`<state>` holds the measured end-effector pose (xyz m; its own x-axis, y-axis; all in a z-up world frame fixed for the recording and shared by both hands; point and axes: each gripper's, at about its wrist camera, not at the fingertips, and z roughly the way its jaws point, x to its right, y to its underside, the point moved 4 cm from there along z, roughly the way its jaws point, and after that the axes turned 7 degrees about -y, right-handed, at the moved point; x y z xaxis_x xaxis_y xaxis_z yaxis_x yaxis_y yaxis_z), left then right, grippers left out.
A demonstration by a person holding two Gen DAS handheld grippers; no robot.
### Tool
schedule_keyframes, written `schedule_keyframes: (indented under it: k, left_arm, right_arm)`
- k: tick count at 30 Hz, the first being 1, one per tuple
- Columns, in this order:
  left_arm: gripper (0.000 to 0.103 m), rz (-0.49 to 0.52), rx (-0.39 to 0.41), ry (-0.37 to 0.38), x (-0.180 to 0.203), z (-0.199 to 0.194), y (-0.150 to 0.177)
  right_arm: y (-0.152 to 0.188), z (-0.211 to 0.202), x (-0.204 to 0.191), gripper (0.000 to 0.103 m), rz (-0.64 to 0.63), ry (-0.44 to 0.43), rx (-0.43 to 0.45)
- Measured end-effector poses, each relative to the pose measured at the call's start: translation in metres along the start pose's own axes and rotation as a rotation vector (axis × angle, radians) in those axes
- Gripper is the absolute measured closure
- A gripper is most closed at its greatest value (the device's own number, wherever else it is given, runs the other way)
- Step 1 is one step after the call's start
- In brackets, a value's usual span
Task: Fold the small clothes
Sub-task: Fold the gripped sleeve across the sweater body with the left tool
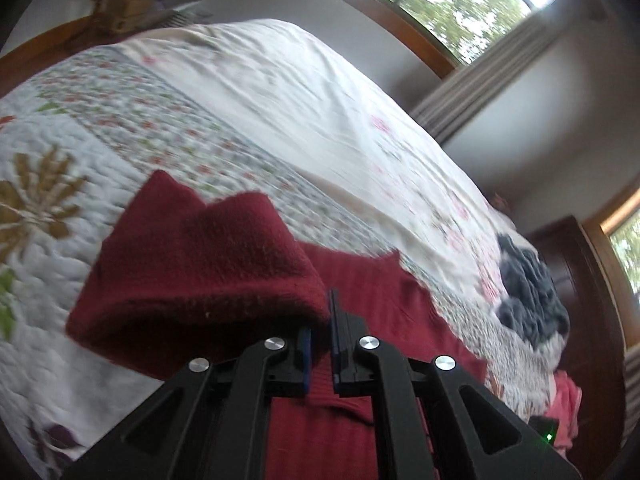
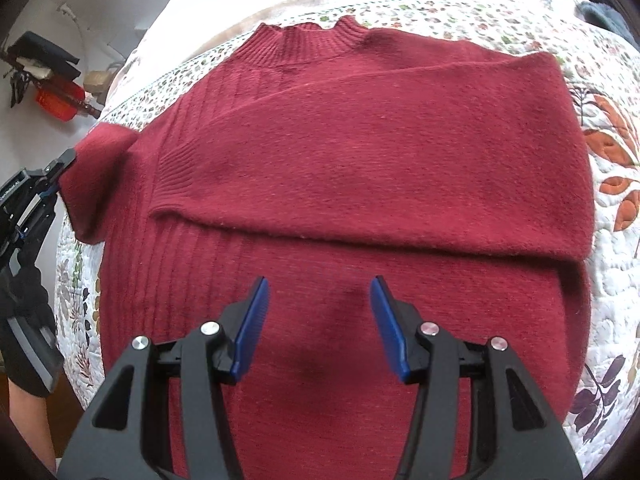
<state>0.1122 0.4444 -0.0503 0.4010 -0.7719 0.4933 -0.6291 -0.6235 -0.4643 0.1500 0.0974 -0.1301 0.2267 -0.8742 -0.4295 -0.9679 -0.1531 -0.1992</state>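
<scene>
A dark red knit sweater (image 2: 360,152) lies flat on a floral quilt (image 2: 612,240), collar (image 2: 308,44) at the far side. One sleeve is folded across its chest. My left gripper (image 1: 322,320) is shut on the other sleeve (image 1: 192,264), which it holds lifted off the quilt. In the right wrist view that gripper (image 2: 60,172) sits at the left edge, pinching the sleeve end (image 2: 96,184). My right gripper (image 2: 318,292) hovers open over the sweater's lower body, nothing between its blue pads (image 2: 252,332).
A grey crumpled garment (image 1: 532,292) and a pink one (image 1: 566,404) lie near the bed's far corner by a dark wooden board (image 1: 580,320). A gloved hand (image 2: 24,320) holds the left tool. Red and black items (image 2: 56,100) sit on the floor beyond the bed.
</scene>
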Motion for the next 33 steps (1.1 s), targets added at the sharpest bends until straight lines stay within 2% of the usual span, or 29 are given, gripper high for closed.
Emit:
schedule_keyframes:
  k: [6,8,17,21,23,26,29,31,33]
  left_arm:
    - [0.096,0.053,-0.071,0.045,0.042,0.028,0.035]
    - [0.096,0.065,-0.099,0.037,0.046,0.039,0.047]
    - [0.093,0.081,-0.240,-0.010,0.025,0.078,0.091]
    - [0.091,0.120,-0.268,0.014,0.027,0.071,0.091]
    - [0.083,0.141,-0.292,0.042,0.026,0.054,0.089]
    - [0.073,0.183,-0.260,0.038,0.016,0.019,0.075]
    - [0.066,0.225,-0.161,-0.031,-0.007,-0.009,0.046]
    - [0.066,0.256,-0.116,-0.109,-0.024,-0.009,0.026]
    - [0.066,0.254,-0.114,-0.145,-0.038,0.000,0.015]
  right_arm:
    - [0.000,-0.003,0.008,0.051,0.012,-0.002,0.005]
    - [-0.001,-0.003,0.009,0.051,0.012,-0.003,0.006]
    - [-0.004,0.001,0.018,0.051,0.026,0.004,-0.007]
    - [-0.008,0.002,0.016,0.051,0.029,0.001,-0.013]
    - [-0.014,0.002,0.011,0.051,0.028,-0.017,-0.013]
    - [-0.027,0.004,-0.003,0.048,0.022,-0.063,-0.015]
    - [-0.043,0.012,-0.028,0.047,0.000,-0.121,-0.015]
    - [-0.055,0.023,-0.049,0.047,-0.017,-0.162,-0.028]
    - [-0.065,0.035,-0.068,0.047,-0.029,-0.210,-0.046]
